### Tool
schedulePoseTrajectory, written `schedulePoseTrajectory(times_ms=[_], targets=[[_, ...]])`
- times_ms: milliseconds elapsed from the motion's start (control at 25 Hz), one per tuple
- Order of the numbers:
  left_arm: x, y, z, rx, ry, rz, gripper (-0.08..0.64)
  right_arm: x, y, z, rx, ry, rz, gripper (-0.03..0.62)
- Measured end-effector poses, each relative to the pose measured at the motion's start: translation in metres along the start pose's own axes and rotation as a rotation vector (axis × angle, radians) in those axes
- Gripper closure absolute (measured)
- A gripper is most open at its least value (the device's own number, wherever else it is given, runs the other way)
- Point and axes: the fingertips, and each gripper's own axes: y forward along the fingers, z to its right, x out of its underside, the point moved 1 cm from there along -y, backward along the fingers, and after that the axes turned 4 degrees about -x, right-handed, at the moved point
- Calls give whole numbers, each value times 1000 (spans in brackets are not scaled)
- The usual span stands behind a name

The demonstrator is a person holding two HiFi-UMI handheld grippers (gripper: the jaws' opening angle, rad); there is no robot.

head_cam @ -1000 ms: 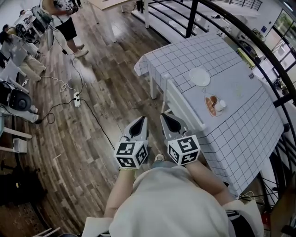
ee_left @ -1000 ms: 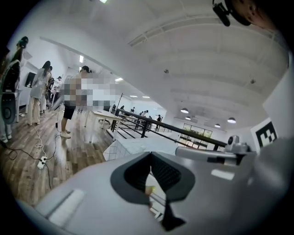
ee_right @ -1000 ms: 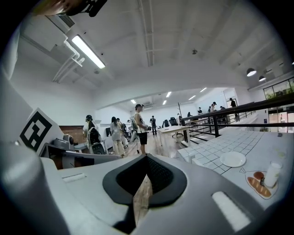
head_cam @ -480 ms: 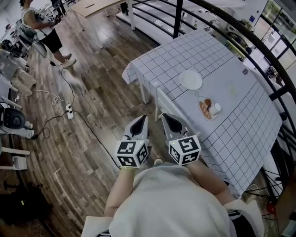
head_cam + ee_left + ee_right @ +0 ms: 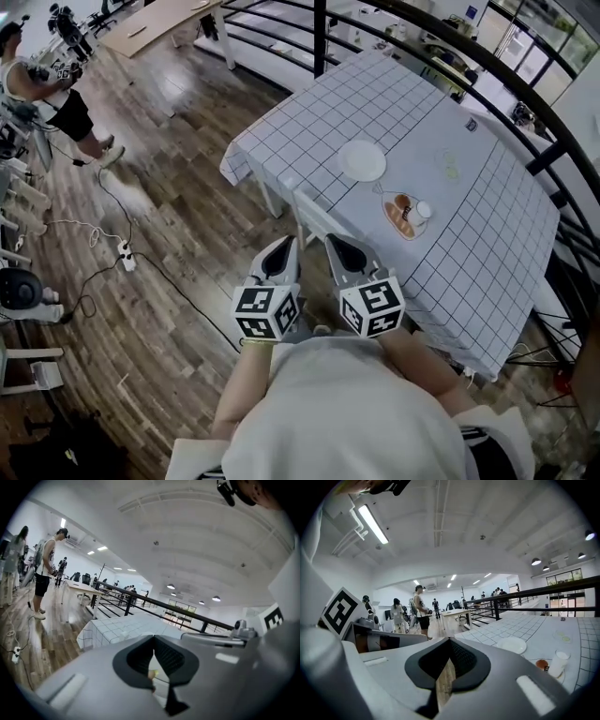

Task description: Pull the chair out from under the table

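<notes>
chair (image 5: 315, 216) at 12 o'clock looks stiff, lightish, I'd grab its top rail; left gripper (image 5: 285, 249) and right gripper (image 5: 337, 247) both clenched empty

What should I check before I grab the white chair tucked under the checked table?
1. Left gripper jaws open for grasping: not ok, shut, empty.
2. Right gripper jaws open: not ok, shut, empty.
3. White chair back in view ahead: ok, tucked under the table with the grid-patterned cloth.
4. Grippers on the chair: not ok, neither holds it.
5. Pull path clear: cannot tell, a black cable crosses the wooden floor nearby.
</notes>
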Motion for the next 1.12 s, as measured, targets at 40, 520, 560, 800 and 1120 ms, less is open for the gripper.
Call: schedulePoseTrajectory(times_ms=[40, 520, 560, 800, 1120], targets=[[-1, 6, 1, 21, 5, -9, 551, 0, 1, 4, 20, 5, 1, 594], [-23, 65, 14, 294, 123, -102, 551, -14, 21, 39, 274, 86, 53, 594], [-23, 69, 14, 314, 132, -108, 551, -14, 22, 42, 296, 93, 58, 594], [-27, 86, 20, 455, 185, -150, 551, -13, 21, 53, 450, 137, 92, 594], [-24, 101, 30, 583, 231, -186, 551, -6, 10, 61, 592, 169, 106, 594]])
